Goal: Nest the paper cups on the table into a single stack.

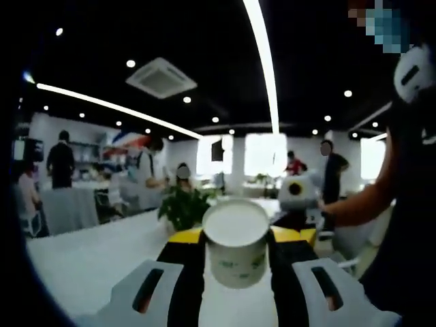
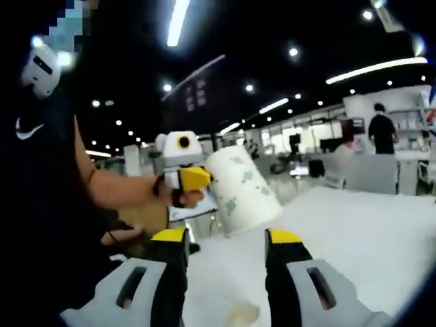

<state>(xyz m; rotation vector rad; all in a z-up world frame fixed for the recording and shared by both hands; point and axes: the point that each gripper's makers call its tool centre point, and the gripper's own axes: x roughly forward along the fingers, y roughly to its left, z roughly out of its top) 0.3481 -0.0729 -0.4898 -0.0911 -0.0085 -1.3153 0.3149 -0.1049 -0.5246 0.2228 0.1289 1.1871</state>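
Observation:
A white paper cup (image 1: pixel 237 246) with green print sits between my left gripper's (image 1: pixel 237 238) yellow-tipped jaws, which are shut on it, its round end facing the camera. In the right gripper view the same cup (image 2: pixel 240 192) hangs tilted above the white table (image 2: pixel 354 231), with the left gripper (image 2: pixel 187 178) and a hand at its left side. My right gripper (image 2: pixel 226 237) stands open just below and in front of the cup, with nothing between its fingers. In the left gripper view the right gripper (image 1: pixel 297 192) is beyond the cup at the right, held by a bare arm.
The white table (image 1: pixel 88 259) stretches away under both grippers. A potted plant (image 1: pixel 182 206) stands behind the cup. The person's dark-clothed body (image 2: pixel 41 204) fills the left side. Several people, chairs and desks are far back in the room.

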